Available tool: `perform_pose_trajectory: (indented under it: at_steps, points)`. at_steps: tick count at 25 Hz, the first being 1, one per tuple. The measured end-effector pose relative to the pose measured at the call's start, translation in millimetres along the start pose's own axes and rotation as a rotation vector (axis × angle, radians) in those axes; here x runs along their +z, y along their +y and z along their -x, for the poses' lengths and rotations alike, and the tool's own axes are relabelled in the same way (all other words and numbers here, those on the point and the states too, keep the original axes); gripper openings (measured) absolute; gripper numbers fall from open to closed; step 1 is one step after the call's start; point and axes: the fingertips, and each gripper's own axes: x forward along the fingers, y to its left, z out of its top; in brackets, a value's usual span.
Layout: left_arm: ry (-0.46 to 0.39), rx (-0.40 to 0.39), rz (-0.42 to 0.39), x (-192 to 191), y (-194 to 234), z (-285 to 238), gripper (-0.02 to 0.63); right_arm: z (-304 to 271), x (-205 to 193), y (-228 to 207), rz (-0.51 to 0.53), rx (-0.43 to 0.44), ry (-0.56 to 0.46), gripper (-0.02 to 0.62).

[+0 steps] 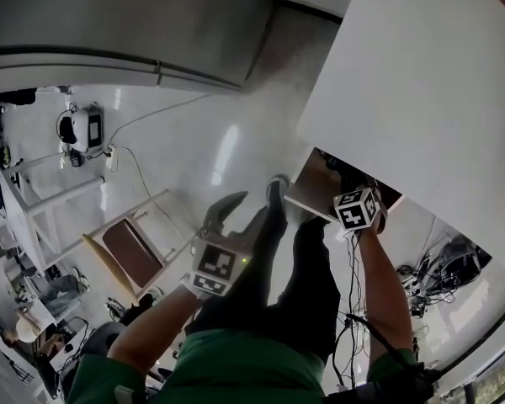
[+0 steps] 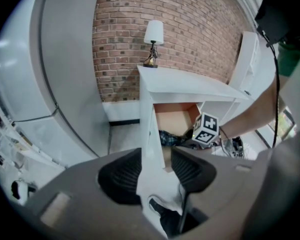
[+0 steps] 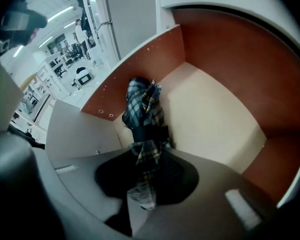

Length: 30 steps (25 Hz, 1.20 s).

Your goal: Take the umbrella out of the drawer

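My right tool point(image 3: 146, 178) pinches the plaid umbrella point(image 3: 142, 109) inside the open drawer point(image 3: 215, 115); my left tool point(image 2: 155, 174) hangs spread near its front.

The umbrella point(image 3: 140, 111) blurs at its near end, possibly the tip, between the jaws of the right gripper point(image 3: 147, 170).
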Motion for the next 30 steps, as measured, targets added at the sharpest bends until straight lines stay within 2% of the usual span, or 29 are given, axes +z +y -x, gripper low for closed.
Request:
perform_pose_trajectory:
  at_steps: [1,2,5,8,10,12,16,20,25,30]
  points:
    - [-0.006,0.001,-0.001,3,0,1,0.183,7,2,-1,-0.007,-0.005,-0.013,0.048]
    - [-0.012,0.001,-0.002,6,1,3,0.181,12,3,0,-0.018,-0.006,-0.019,0.017]
    - [-0.021,-0.002,-0.005,10,-1,6,0.179,18,-3,3,-0.044,0.000,-0.005,0.013]
    - [-0.024,-0.004,-0.004,10,-4,3,0.178,11,-6,-1,-0.047,0.008,-0.021,0.063]
    - [-0.021,0.001,0.002,5,-4,1,0.178,4,-6,-1,-0.040,0.022,-0.029,0.151]
    - [-0.011,0.007,0.011,-5,0,1,0.178,-6,-8,4,-0.028,0.038,-0.019,0.209]
    - [0.009,0.020,0.034,-22,10,-2,0.178,-28,-13,10,0.031,0.027,0.034,0.265]
    - [0.013,0.034,0.040,-27,13,-5,0.176,-42,-18,1,0.074,-0.033,0.083,0.263]
    - [0.010,0.050,0.056,-26,20,-2,0.167,-37,-17,3,0.132,-0.062,0.106,0.171]
    - [-0.010,0.053,0.047,-11,21,4,0.160,-21,-10,2,0.084,-0.051,0.066,0.155]
